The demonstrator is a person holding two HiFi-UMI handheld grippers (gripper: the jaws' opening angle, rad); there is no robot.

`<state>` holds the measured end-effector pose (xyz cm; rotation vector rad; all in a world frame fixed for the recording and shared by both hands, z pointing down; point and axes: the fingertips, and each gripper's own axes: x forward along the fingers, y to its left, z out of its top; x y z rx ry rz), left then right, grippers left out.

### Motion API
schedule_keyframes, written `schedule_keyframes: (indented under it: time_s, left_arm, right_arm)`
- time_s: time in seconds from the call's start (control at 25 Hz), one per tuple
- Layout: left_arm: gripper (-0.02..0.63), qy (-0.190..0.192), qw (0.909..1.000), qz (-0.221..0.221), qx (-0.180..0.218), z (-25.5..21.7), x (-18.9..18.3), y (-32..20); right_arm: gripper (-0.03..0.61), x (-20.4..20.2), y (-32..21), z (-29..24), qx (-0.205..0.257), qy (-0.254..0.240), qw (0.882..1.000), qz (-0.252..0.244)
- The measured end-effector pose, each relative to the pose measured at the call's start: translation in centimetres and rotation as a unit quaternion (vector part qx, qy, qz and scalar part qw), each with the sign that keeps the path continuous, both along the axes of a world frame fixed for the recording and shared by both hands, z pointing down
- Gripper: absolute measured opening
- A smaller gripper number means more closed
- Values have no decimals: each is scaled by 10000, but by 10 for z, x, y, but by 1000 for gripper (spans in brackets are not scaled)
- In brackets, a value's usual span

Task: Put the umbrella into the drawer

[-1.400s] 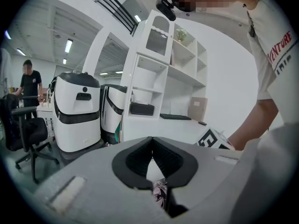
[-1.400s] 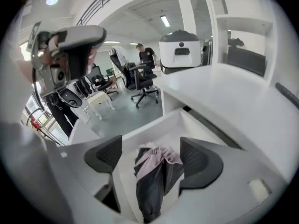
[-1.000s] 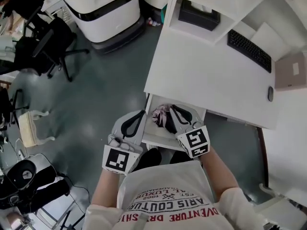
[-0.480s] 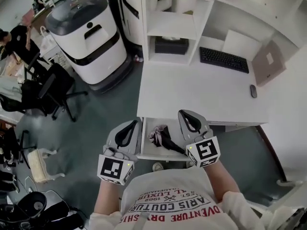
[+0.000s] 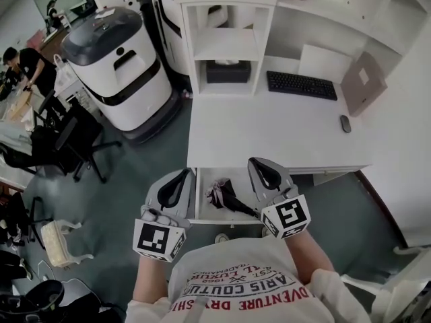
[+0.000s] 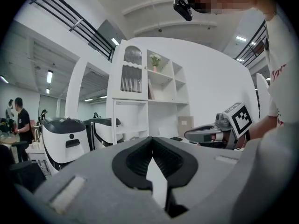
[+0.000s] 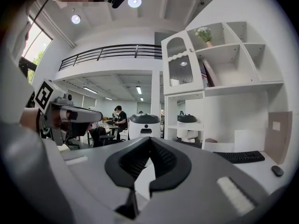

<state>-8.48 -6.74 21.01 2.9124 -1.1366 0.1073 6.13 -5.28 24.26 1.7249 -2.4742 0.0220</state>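
Head view: left tool [image 5: 187,175] and right tool [image 5: 257,163], both shut and empty, have lifted away — umbrella [image 5: 225,197] lies in the open drawer [image 5: 214,217], so placing looks done.

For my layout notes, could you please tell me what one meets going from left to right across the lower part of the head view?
left gripper → umbrella, lying in the open drawer → right gripper

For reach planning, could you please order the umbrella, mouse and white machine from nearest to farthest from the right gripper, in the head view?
1. umbrella, in the drawer beside the right gripper.
2. mouse, right on the desk.
3. white machine, far left.
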Motion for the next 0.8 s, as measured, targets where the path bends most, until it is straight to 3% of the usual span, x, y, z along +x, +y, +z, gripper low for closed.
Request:
schedule_keyframes:
  time_s: [0.52,0.8]
  left_arm:
    - [6,78,9996,-281,-1,-1,-4,11]
    - [6,21,9996,-287,24,-4,-4,15]
  right_arm:
    - [0,-24,16,1,107,303,9984,-476]
    - [0,-19,14,-5,124,20,9993,-354]
